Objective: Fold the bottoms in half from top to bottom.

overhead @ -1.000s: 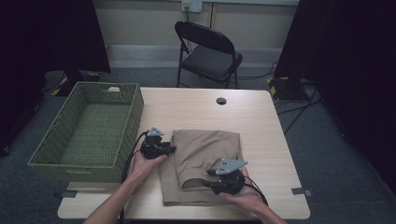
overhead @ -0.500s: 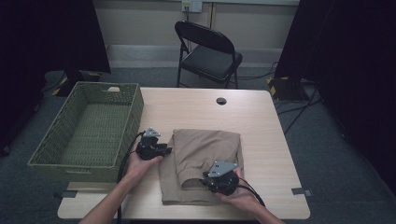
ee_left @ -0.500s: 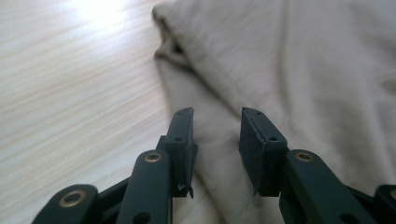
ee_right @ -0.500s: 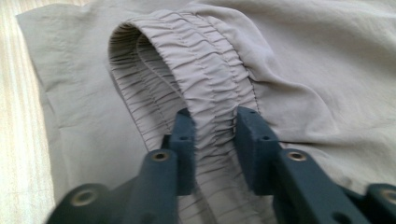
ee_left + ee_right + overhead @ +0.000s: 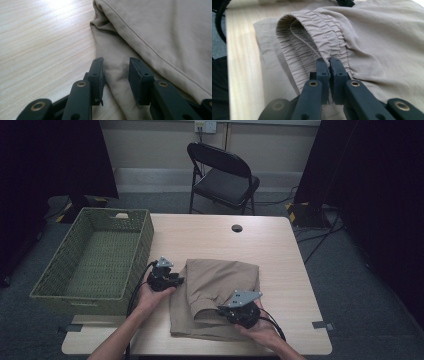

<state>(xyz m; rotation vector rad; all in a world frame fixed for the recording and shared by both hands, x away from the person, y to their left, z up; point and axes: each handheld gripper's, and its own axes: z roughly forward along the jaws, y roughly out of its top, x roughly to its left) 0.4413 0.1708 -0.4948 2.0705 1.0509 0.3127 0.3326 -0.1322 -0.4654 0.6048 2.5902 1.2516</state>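
Since the earlier frame the right gripper has crept a little way in over the cloth and its jaws have just been closing, while the left one has kept its place. Going from left to right on the table (image 5: 280, 245): a green woven basket (image 5: 60, 270) stands at the left edge with nothing visible inside it; just beside it the left gripper (image 5: 176, 281) lies low at the left border of a tan garment (image 5: 220, 277), which is folded flat on the near middle of the table. In the left gripper view its jaws stand partly apart with a ridge of the tan cloth (image 5: 117, 72) between them; whether the pads press on it I cannot tell for sure, it looks loose. Further right, the right gripper (image 5: 223, 310) sits on the near right part of the garment, and in the right gripper view its jaws are pinched together on the gathered elastic waistband (image 5: 329, 37), a thin fold caught between the pads. The step in hand looks like taking hold of the garment at two places, for another fold or a lift toward the basket. Next, I judge, the left jaws must close firmly on their ridge before either hand rises, and both must lift together so the folds don't spill.
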